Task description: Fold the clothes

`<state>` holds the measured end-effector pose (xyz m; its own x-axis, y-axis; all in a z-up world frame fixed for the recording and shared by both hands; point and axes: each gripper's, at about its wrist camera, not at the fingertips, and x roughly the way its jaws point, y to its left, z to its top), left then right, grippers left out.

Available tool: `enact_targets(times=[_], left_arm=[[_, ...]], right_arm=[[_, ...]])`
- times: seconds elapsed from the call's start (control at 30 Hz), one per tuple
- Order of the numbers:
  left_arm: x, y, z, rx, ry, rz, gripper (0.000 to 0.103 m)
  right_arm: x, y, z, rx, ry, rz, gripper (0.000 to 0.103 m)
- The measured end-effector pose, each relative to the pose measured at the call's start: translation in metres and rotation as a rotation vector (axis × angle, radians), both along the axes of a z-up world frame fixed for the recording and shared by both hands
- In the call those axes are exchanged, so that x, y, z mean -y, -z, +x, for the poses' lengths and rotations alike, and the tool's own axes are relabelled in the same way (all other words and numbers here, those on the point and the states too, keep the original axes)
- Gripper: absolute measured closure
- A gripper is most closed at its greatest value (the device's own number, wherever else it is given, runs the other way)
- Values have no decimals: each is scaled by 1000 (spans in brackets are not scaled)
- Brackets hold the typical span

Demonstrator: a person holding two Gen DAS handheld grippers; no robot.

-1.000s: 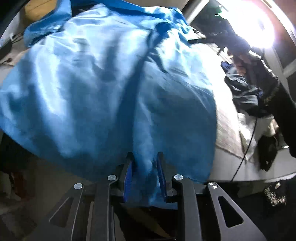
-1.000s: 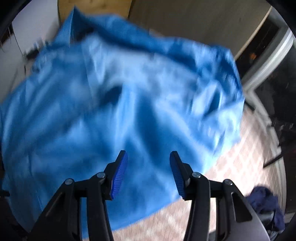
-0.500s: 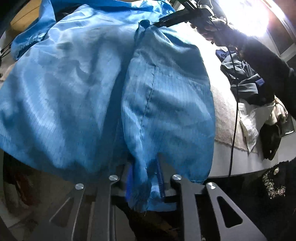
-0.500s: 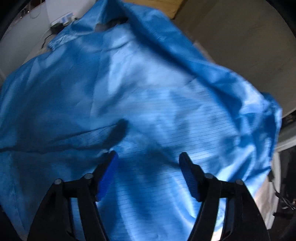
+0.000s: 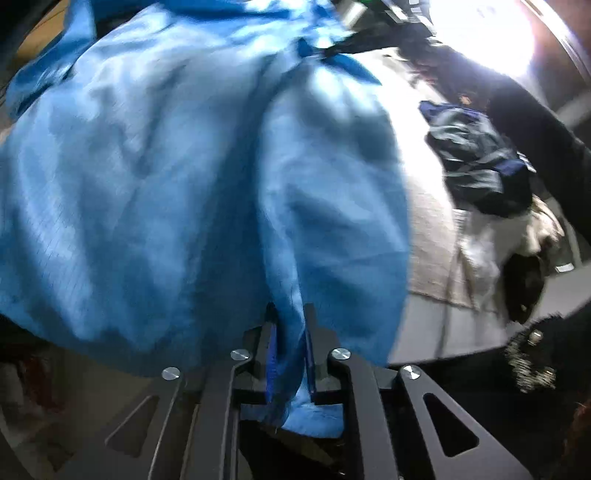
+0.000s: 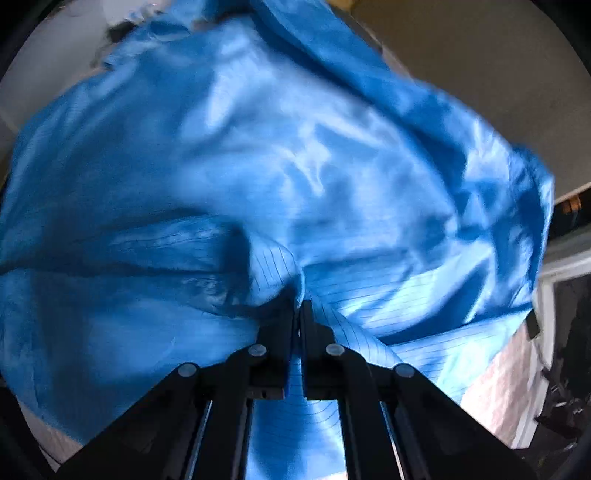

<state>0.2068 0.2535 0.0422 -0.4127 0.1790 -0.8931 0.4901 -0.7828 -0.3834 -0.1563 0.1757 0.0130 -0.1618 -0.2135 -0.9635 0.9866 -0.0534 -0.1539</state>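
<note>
Since half a second earlier the right gripper [image 6: 298, 306] had snapped closed, pinching the blue garment [image 6: 258, 166] at six o'clock, the left gripper [image 5: 290, 343] tightened on its hem; lifting together seemed next.

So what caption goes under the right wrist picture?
Right gripper pinches a fold of the shiny blue garment.

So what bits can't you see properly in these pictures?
- Left wrist view: the window is glare, so nothing there reads.
- Left wrist view: the clothes pile is blurred; single items cannot be told apart.
- Right wrist view: the blue garment covers the surface under it, and the right gripper hides the pinched fold.
- Both views: the garment's collar and sleeves are blurred, so its layout stays unclear.
</note>
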Motion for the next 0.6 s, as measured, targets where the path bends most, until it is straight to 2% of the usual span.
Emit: enact_targets(times=[0.07, 0.1, 0.17, 0.2, 0.3, 0.4, 0.5, 0.6], left_arm=[[5, 1, 4, 17, -27, 9, 90], [6, -5, 8, 20, -39, -16, 81], [9, -18, 18, 23, -68, -81, 71], [11, -24, 22, 17, -81, -98, 71], [11, -35, 23, -46, -74, -109, 69], [10, -26, 9, -53, -39, -107, 68], [13, -11, 2, -51, -23, -85, 68], [18, 1, 15, -16, 2, -75, 69]], right_arm=[[2, -1, 10, -59, -24, 8, 99], [1, -4, 13, -92, -30, 15, 99], [-7, -20, 19, -134, -15, -11, 93], [-15, -31, 25, -135, -7, -54, 93], [-32, -67, 46, -68, 24, -209, 80], [-30, -70, 87, -40, 9, -246, 78], [-17, -41, 132, -1, -5, -197, 78], [-16, -10, 134, 24, 31, -125, 78]])
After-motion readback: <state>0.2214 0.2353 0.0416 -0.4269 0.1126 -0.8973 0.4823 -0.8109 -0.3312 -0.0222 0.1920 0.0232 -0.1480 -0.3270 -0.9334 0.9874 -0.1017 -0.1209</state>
